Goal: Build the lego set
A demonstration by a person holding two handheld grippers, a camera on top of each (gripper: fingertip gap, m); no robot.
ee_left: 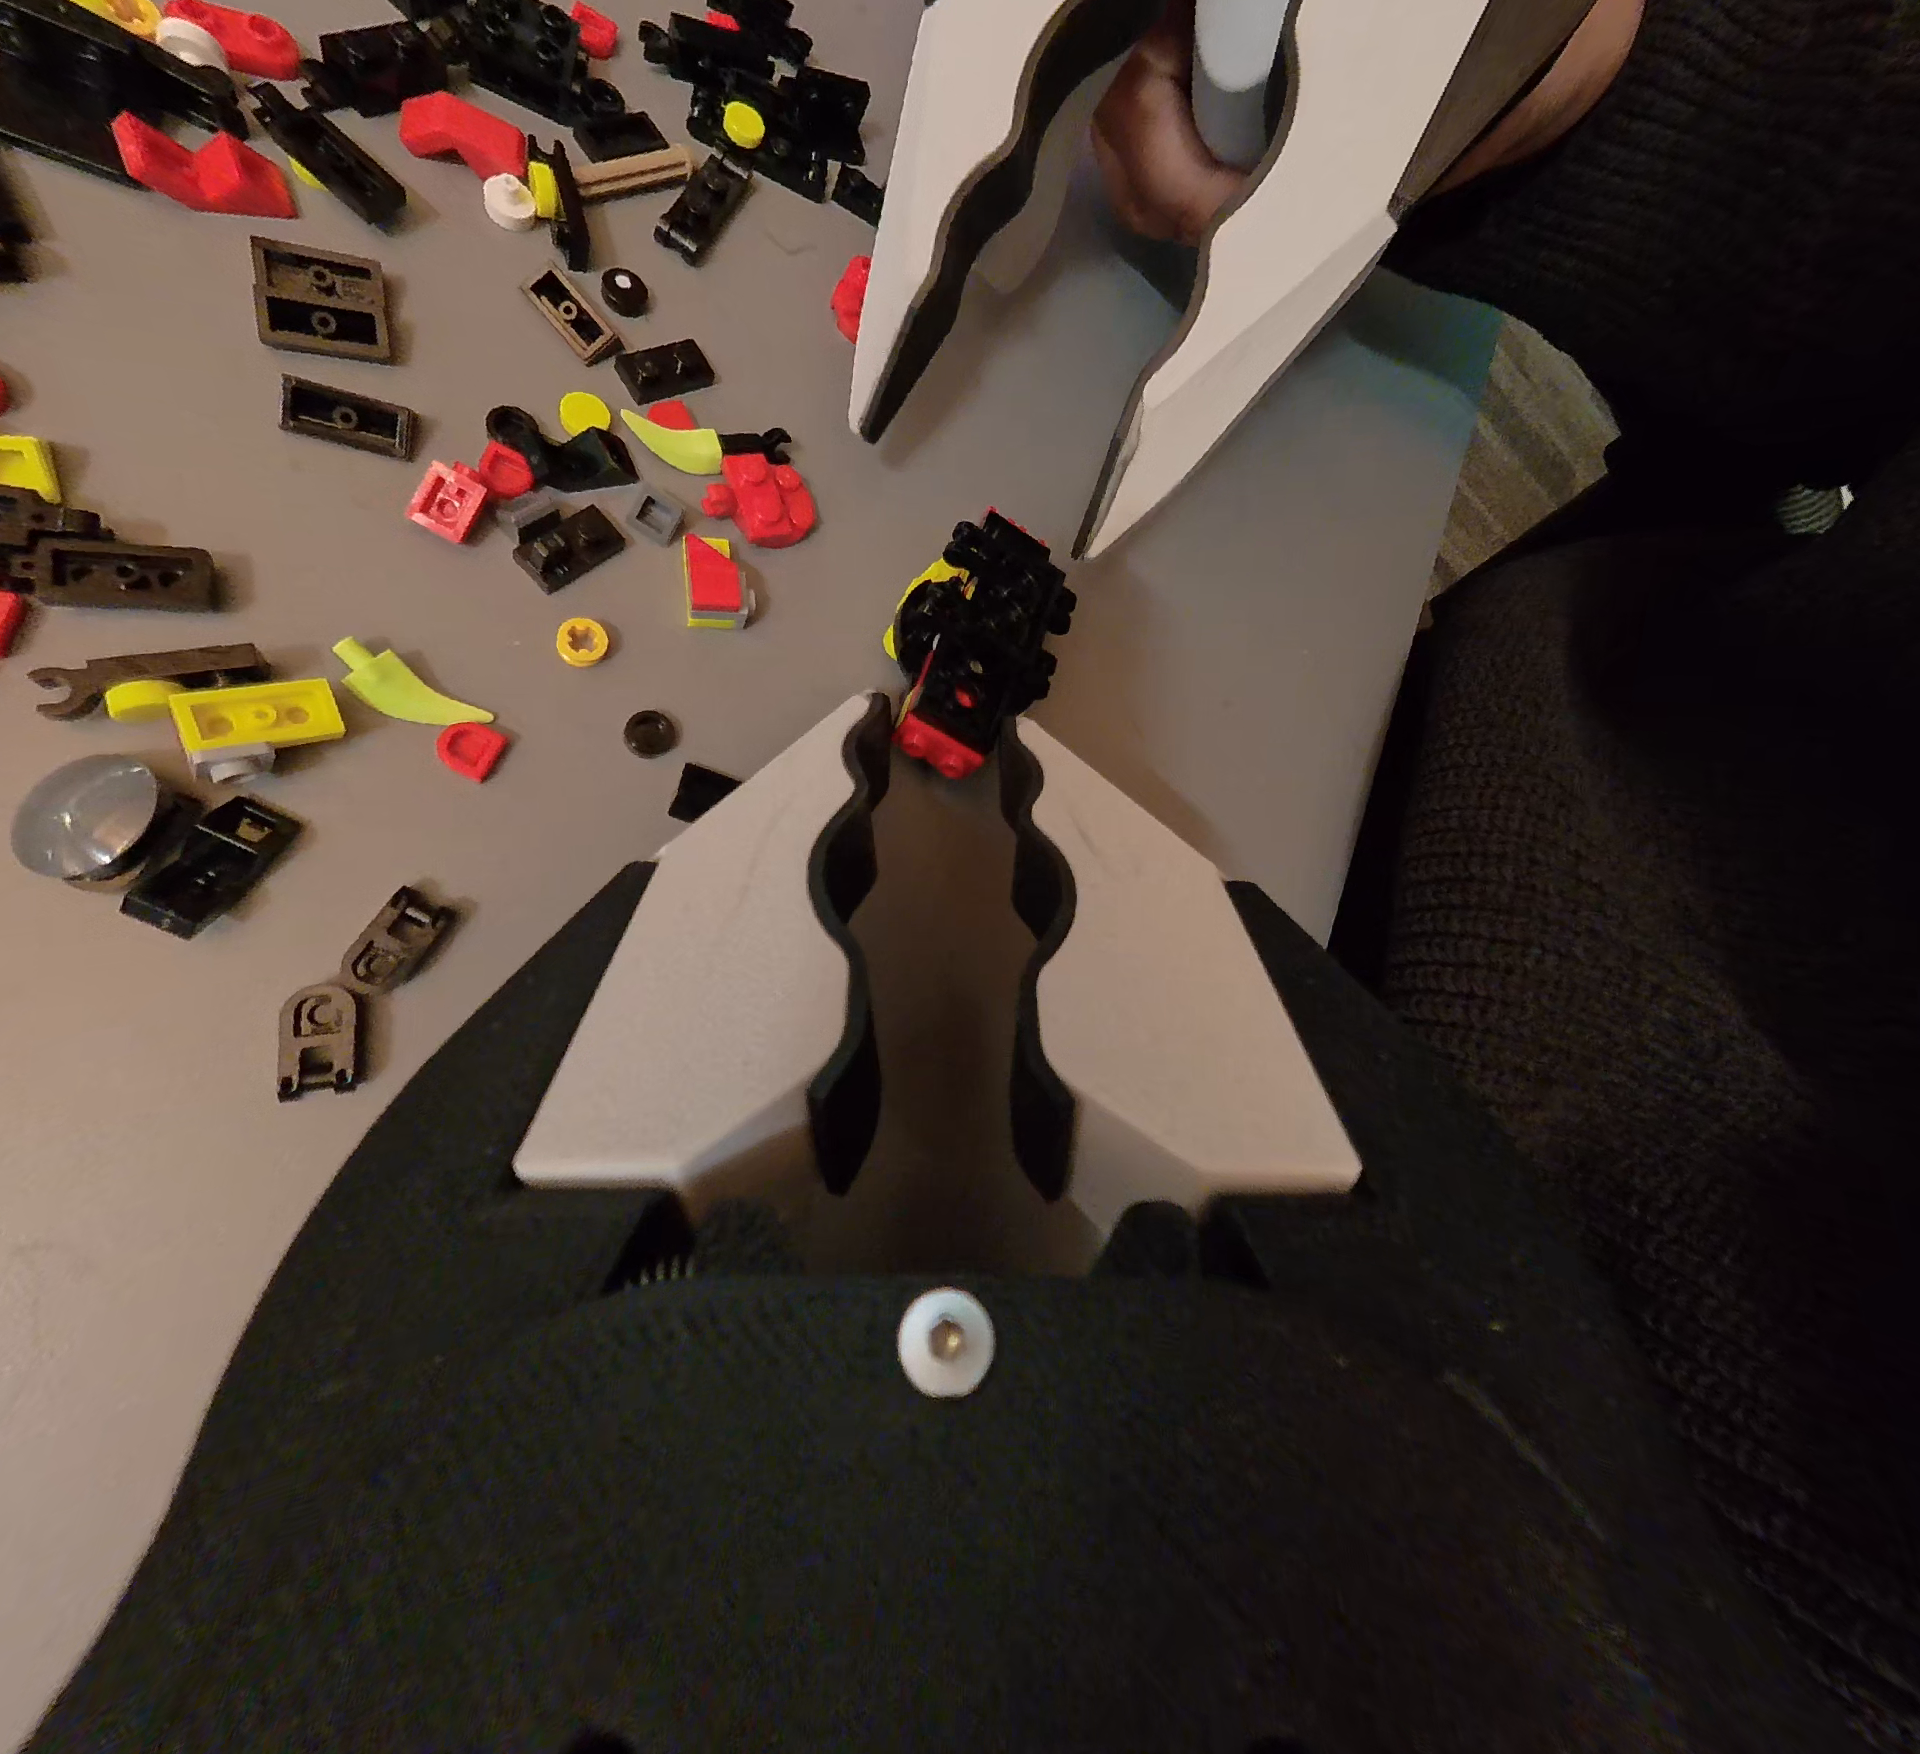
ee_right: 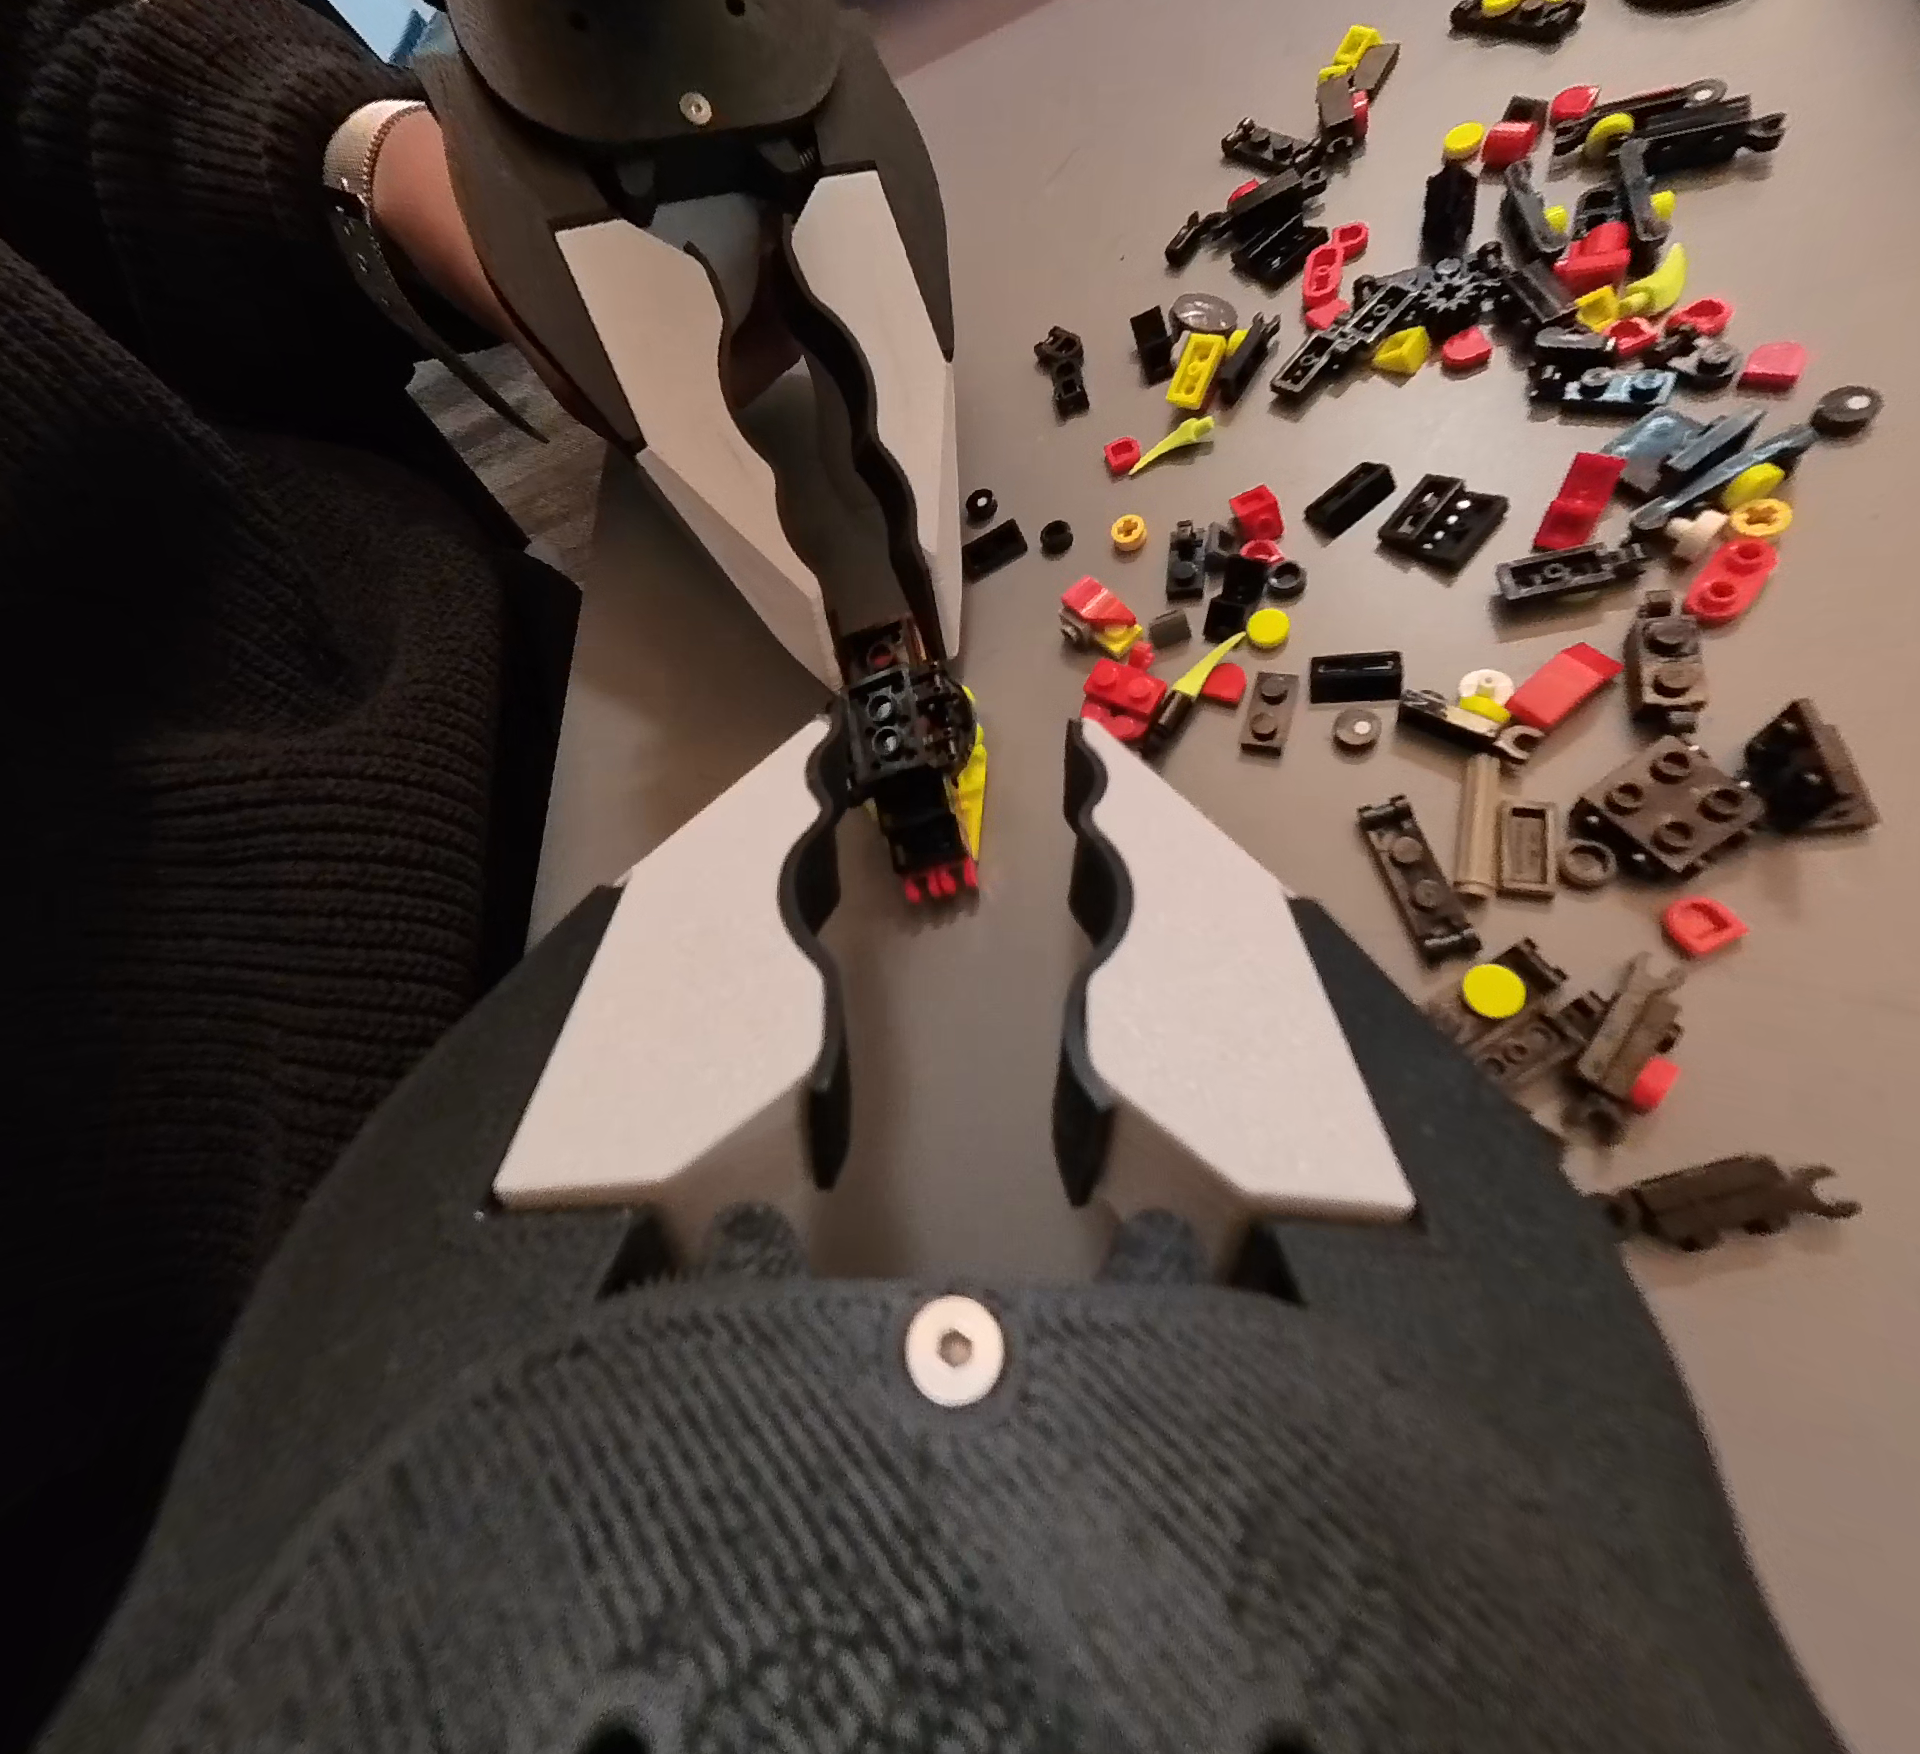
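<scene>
**A small brick build, pinched at one end**

Left wrist view: your left gripper (ee_left: 940, 728) is closed on the red end of a small black, red and yellow brick assembly (ee_left: 982, 634), both fingertips pressed against its sides. The rest of the build sticks out beyond the tips, above the grey table (ee_left: 1247, 665), near its edge. The right gripper (ee_left: 977, 489) hangs beyond it with its jaws apart, one fingertip (ee_left: 1091, 541) just beside the far end of the build. Loose bricks (ee_left: 447, 499) lie scattered to the left.

Right wrist view: your right gripper (ee_right: 951, 738) is spread wide and holds nothing. The assembly (ee_right: 914, 769) sits between the fingers, close against the left one (ee_right: 810, 769); the right finger is clear of it. The left gripper (ee_right: 894, 655) clamps its far end.

Treat it as light and stiff, but likely to pop apart at the stud joints. The smooth plastic may slip. Take it across the flat black block sides, not the thin yellow fin.
</scene>
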